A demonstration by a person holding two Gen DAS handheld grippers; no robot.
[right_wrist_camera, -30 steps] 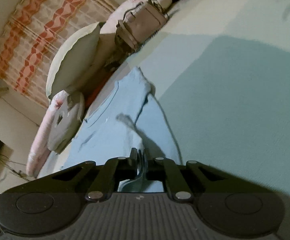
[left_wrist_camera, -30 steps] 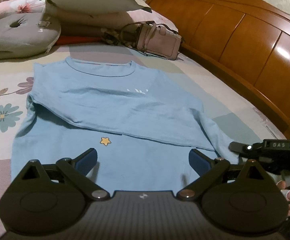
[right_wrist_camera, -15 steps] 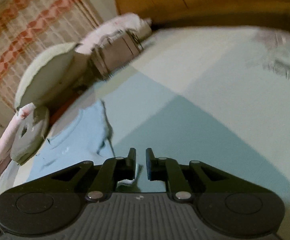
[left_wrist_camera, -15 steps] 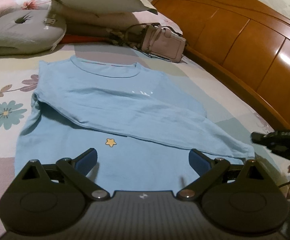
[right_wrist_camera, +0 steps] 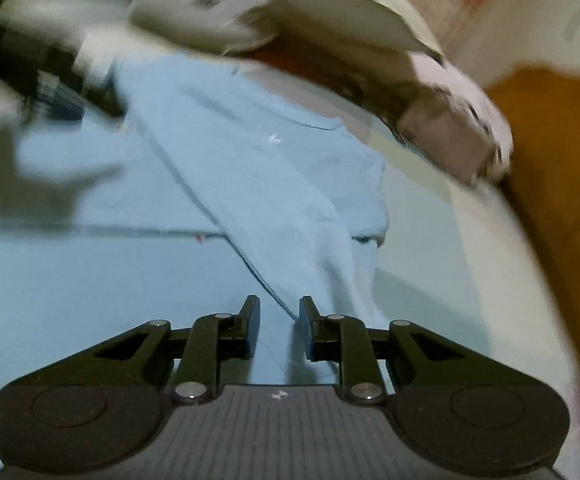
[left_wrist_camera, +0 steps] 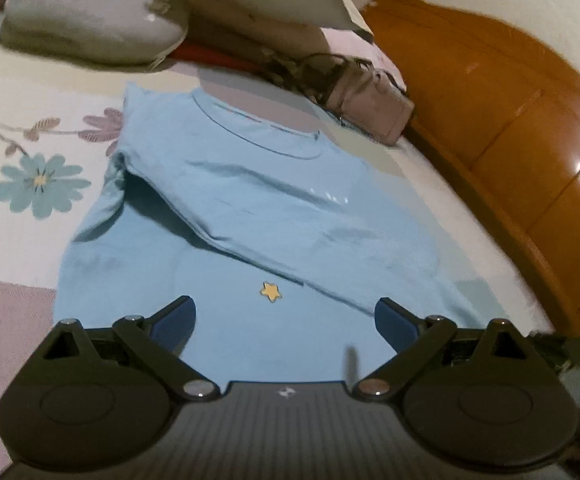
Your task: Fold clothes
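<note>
While my left gripper (left_wrist_camera: 286,316) gapes wide and my right gripper (right_wrist_camera: 279,322) sits slightly parted, empty, the light-blue long-sleeved cotton top (left_wrist_camera: 258,216) lies flat, one sleeve folded diagonally across its chest.

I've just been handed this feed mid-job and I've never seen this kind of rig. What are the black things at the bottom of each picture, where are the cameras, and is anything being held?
There is no robot arm: a person holds a two-finger gripper in each hand, and a fisheye camera on each looks forward along its fingers. The black shape at the bottom is the gripper itself. In the left view, the left gripper is wide open above a light blue shirt, which lies on a bed with one sleeve folded across it. Beyond the shirt are pillows and a pink handbag, and a wooden headboard runs along the right side. In the blurred right view, the right gripper has a narrow gap between its fingers and holds nothing.
</note>
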